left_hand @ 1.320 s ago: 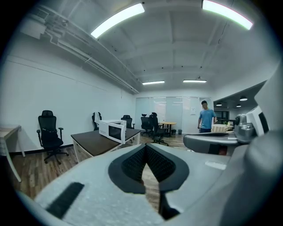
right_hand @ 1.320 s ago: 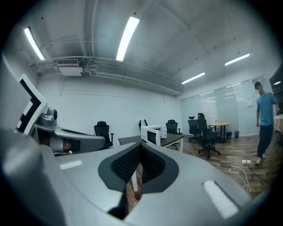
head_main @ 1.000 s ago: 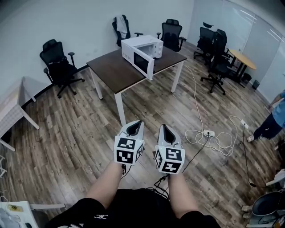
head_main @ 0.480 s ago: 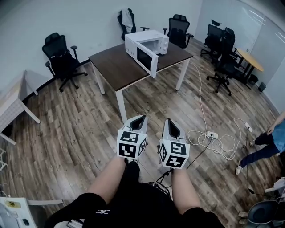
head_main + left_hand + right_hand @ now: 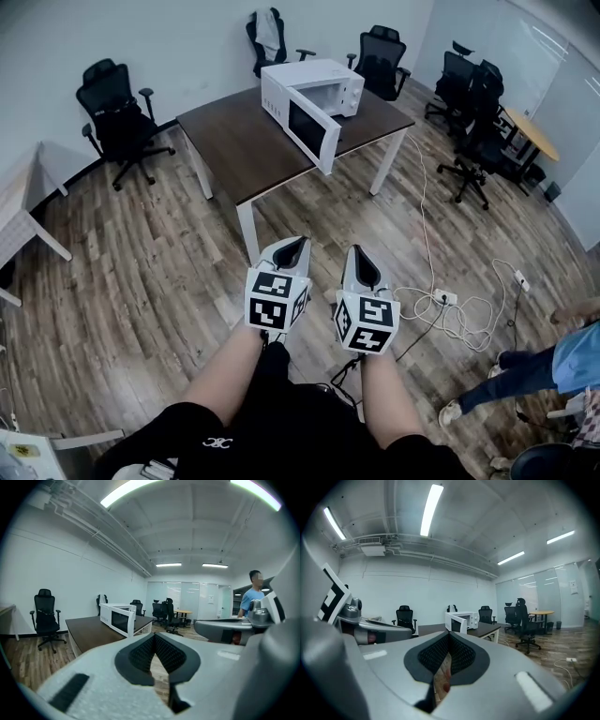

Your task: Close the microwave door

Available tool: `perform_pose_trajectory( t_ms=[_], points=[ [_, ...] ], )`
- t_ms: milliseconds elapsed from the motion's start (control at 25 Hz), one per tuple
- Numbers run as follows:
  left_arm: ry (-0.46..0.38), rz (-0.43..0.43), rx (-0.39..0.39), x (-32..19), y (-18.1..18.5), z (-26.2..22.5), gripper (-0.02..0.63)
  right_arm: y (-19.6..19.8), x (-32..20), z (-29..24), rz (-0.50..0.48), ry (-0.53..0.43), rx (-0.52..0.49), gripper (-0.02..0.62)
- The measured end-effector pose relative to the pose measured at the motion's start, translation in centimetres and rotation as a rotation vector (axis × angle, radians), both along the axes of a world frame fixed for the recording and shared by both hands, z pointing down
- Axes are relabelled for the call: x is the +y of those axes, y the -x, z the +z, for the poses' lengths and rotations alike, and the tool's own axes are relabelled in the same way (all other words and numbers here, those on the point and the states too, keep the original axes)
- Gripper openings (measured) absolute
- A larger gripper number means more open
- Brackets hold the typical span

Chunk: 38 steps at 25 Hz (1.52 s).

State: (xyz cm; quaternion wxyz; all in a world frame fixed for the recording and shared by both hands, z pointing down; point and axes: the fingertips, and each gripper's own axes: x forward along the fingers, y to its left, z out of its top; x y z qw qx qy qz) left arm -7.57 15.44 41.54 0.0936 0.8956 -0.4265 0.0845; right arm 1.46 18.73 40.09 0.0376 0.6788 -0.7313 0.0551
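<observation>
The microwave door [image 5: 314, 134] stands open near the worktop's [image 5: 239, 150] far right corner, well apart from my left gripper [image 5: 289, 246] and right gripper [image 5: 354, 253], both closed, empty.

We are stepping toward the table [image 5: 246, 142], so it and the microwave [image 5: 323, 80] with its open door [image 5: 314, 133] are getting larger in the head view. The near table leg [image 5: 247, 228] is coming closer to the left gripper [image 5: 286, 251] and right gripper [image 5: 358, 255]. At the right edge, a person [image 5: 539, 366] is walking and sliding lower in the picture. The floor cable [image 5: 450, 307] is also drawing nearer to us.
</observation>
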Motion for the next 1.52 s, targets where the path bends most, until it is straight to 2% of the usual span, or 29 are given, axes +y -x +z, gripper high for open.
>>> perform_pose_trajectory(
  t_ms=[240, 480, 680, 1120, 1520],
  points=[
    [0.028, 0.007, -0.006, -9.1, 0.1, 0.9, 0.011, 0.1, -8.9, 1.0, 0.006, 0.03, 0.0, 0.008],
    [0.027, 0.017, -0.005, -19.3, 0.7, -0.3, 0.011, 0.2, -19.1, 0.1, 0.035, 0.03, -0.002, 0.009],
    [0.056, 0.045, 0.002, -26.0, 1.3, 0.0, 0.011, 1.0, -26.2, 0.8, 0.051, 0.061, -0.006, 0.029],
    [0.098, 0.074, -0.018, -32.5, 2.0, 2.1, 0.011, 1.4, -34.7, 3.5, 0.114, 0.126, -0.005, 0.081],
    [0.082, 0.017, -0.031, -37.2, 0.8, 2.1, 0.011, -1.3, -41.7, 4.5, 0.135, 0.127, -0.022, 0.112]
  ],
)
